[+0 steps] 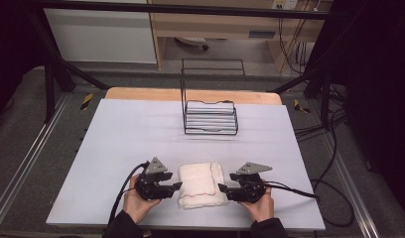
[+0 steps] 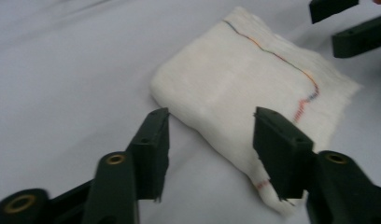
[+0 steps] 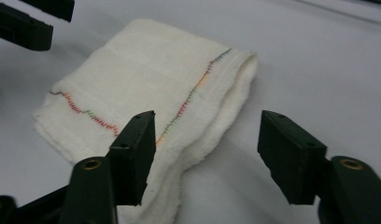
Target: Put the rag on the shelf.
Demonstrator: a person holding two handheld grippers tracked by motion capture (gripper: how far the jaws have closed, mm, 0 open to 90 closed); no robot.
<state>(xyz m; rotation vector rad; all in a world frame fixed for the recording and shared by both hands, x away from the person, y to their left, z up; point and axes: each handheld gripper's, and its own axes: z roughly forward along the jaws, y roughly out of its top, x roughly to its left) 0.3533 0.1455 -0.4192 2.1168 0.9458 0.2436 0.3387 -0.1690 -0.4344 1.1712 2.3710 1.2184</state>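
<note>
folded white towel (image 1: 202, 185) lies flat on the pale grey table (image 1: 131, 134), near the front edge, between the two grippers. it has a thin stitched line of many colours, which runs across its top side and bends near one end. the left gripper (image 1: 176, 186) is just beside the left edge of the towel, held in the person's left hand (image 1: 137, 202), and its jaws stand apart. in the left gripper view (image 2: 209, 140) the two black jaws are open and hold nothing; one jaw is over the bare table just beside the towel, the other is in front of the towel's near edge, and no pad presses on the cloth. the right gripper (image 1: 222, 188) is just beside the right edge of the towel, in the right hand (image 1: 260, 204). in the right gripper view (image 3: 207, 140) its jaws are also apart and empty, one in front of the towel's folded side and the other over the bare table. black wire rack (image 1: 211, 118) stands well apart from the towel, at the far side of the table. a black cable trails from each gripper.
</note>
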